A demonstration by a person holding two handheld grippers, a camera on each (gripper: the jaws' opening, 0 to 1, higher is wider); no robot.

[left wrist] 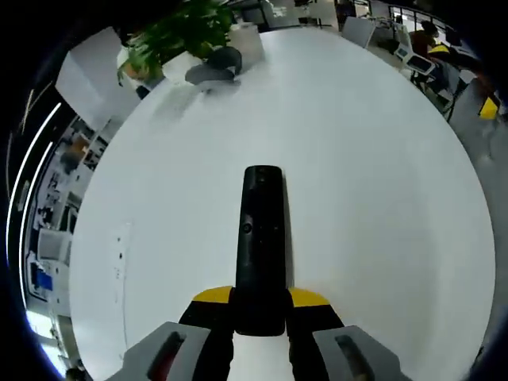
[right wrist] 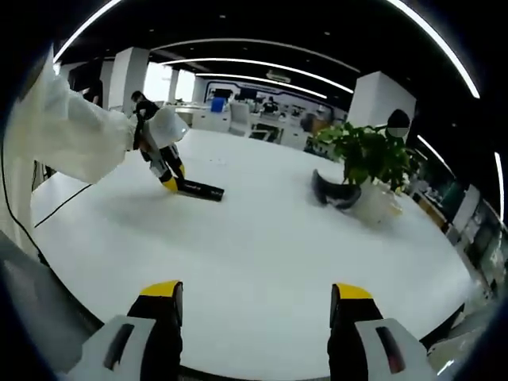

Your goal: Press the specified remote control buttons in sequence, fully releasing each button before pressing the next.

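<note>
My left hand-held gripper (left wrist: 259, 313) is pinching the near end of the black remote (left wrist: 261, 246), which lies flat on the white counter (left wrist: 381, 206) and points away from me. My right hand-held gripper (right wrist: 256, 305) hangs spread above the counter's near edge, holding nothing. Across the counter from it I see my left one at the remote. A potted plant (right wrist: 367, 159) stands well apart

We see a bright, even light from long ceiling strips (right wrist: 262, 63), which bend into arcs near the edges of the right gripper view. The white table (left wrist: 381, 198) is almost overexposed and has soft glare. Shadows are weak: 1 faint shadow lies beside the remote control (left wrist: 261, 246). The far office background looks small and slightly blurred.
</note>
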